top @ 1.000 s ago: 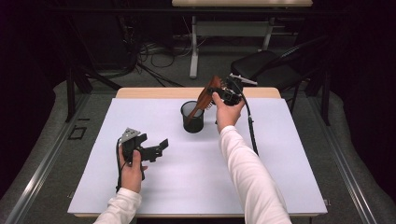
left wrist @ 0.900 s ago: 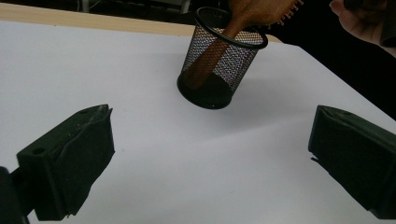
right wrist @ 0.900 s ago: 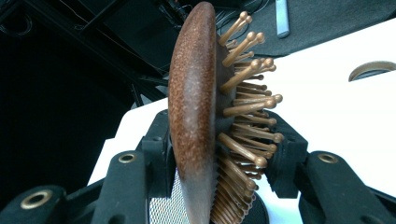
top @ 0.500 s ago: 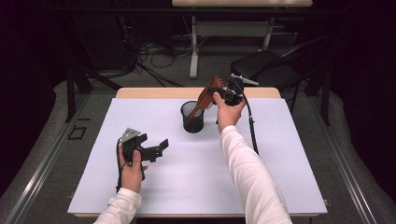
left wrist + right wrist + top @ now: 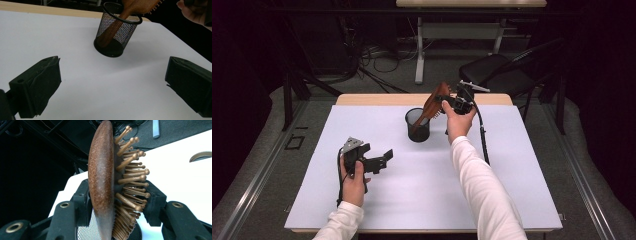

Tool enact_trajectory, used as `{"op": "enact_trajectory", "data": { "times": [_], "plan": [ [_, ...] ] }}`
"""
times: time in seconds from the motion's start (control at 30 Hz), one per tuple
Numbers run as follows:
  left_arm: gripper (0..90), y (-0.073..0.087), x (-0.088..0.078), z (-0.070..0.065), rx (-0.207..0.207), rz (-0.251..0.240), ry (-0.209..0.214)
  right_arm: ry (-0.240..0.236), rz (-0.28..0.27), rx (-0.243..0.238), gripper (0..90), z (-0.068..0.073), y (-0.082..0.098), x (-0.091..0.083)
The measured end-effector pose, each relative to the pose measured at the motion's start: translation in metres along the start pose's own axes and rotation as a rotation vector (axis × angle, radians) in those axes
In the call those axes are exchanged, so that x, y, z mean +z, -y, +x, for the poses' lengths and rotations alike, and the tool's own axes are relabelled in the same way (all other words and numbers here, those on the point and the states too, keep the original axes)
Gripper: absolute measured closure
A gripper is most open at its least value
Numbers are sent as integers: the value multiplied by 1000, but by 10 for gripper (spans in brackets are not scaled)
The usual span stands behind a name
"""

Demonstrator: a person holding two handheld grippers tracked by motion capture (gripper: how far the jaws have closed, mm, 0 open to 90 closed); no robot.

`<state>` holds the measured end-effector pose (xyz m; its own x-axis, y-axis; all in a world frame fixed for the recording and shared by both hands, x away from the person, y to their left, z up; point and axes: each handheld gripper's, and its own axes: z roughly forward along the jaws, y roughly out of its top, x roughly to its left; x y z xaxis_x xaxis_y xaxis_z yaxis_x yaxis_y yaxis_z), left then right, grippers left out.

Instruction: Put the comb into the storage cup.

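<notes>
Brown speckled hairbrush (image 5: 101, 177), black mesh cup (image 5: 115, 32), white table (image 5: 422, 185).

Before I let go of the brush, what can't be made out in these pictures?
- Tip of the brown wooden hairbrush handle: high view, hidden inside the black mesh cup; whether it rests on the bottom is unclear.
- Brush head: left gripper view, cut off by the top edge.
- Cup: right gripper view, mostly hidden behind the brush and the jaws of the right gripper.
- Whether the pads press the brush: right gripper view, bristles hide the contact.
</notes>
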<state>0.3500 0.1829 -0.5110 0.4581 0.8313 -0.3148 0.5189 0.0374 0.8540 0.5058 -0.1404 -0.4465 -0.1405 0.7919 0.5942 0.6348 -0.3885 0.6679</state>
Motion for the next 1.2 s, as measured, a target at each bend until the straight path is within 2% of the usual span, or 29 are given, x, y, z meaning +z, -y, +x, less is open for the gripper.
{"op": "enact_trajectory", "data": {
  "times": [0.53,0.9,1.2],
  "plan": [
    [4,0,0,-1,0,-2,0,-14,15,12,467,-8,1,-2],
    [3,1,1,0,2,3,0,-12,18,1,449,-5,2,-3],
    [4,1,2,-1,0,2,0,-5,-4,-6,393,-6,-1,-6]
  ]
}}
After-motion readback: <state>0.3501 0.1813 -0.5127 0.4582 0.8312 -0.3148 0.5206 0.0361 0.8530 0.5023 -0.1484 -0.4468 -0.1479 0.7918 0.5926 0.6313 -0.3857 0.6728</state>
